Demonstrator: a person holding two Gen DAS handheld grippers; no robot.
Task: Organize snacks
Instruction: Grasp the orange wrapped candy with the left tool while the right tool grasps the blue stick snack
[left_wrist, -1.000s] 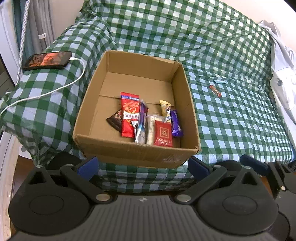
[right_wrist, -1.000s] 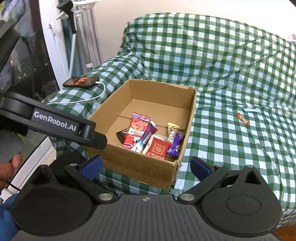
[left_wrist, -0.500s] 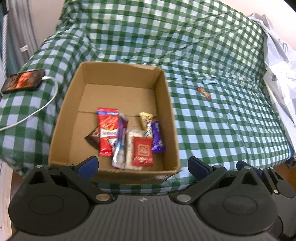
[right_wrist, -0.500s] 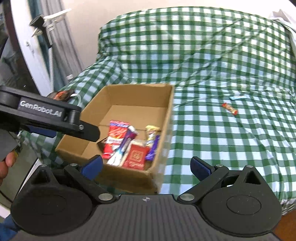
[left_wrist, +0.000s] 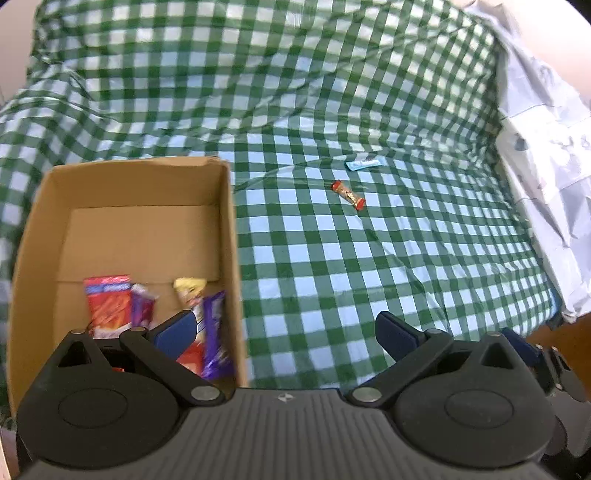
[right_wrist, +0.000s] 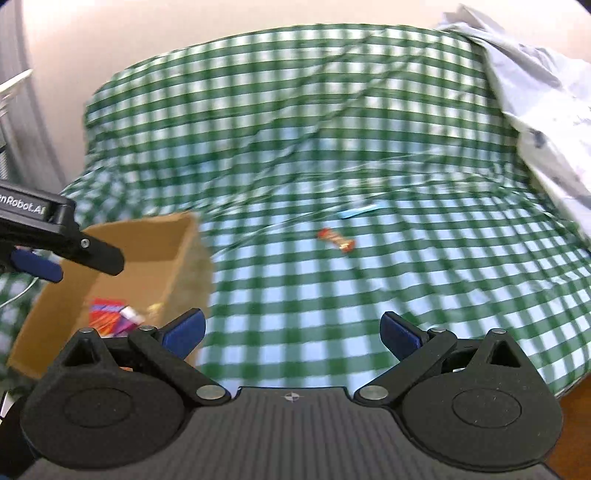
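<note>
An open cardboard box (left_wrist: 229, 236) (right_wrist: 184, 251) sits on the green checked cloth and holds several snack packs, among them a red pack (left_wrist: 107, 306) and a purple bar (left_wrist: 216, 332). A small red-wrapped candy (left_wrist: 349, 195) (right_wrist: 336, 239) lies loose on the cloth to the box's right, with a light blue sachet (left_wrist: 362, 163) (right_wrist: 360, 212) just beyond it. My left gripper (left_wrist: 284, 328) is open and empty, its left finger over the box's near right corner. My right gripper (right_wrist: 291, 332) is open and empty above the cloth, right of the box. The right wrist view is motion-blurred.
The green checked cloth (left_wrist: 369, 277) covers a wide soft surface that rises at the back. A pale crumpled sheet (left_wrist: 546, 155) (right_wrist: 546, 74) lies along the right edge. The left gripper's arm (right_wrist: 55, 236) shows at the left of the right wrist view.
Both grippers have swung to the right, so the box slid to the left of each view and the loose candy sits nearer the middle. The phone and cable have left view.
</note>
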